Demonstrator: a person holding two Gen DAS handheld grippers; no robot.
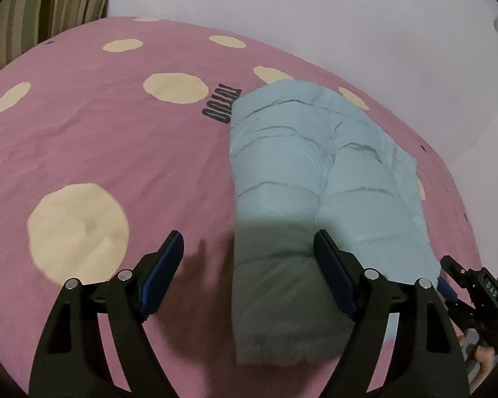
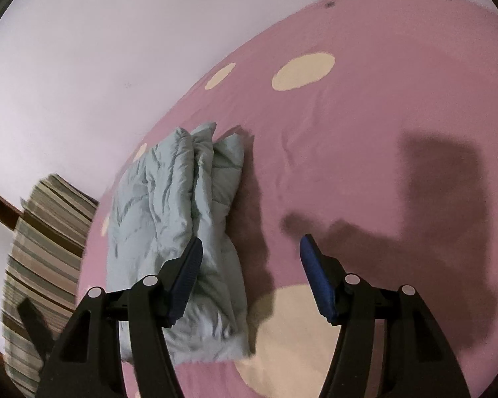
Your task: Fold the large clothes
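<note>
Our left claw hangs spread and empty over the near end of the folded jacket, which runs lengthwise away from us on the pink bed. Our right claw, also spread and empty, has the jacket just off its left finger, so we judge the left nearer.

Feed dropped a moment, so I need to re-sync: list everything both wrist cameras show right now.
puffy jacket: one, light blue, folded into a bundle on the bedspread.
bedspread: one, pink with cream dots and dark lettering, covers the bed.
striped cushion: one, green, beige and brown, at the bed's edge.
wall: white, behind the bed.
left tool: black, blue pads, open, above the jacket's near end.
right tool: black, blue pads, open, nothing held.
hand: fingers at the right tool.
</note>
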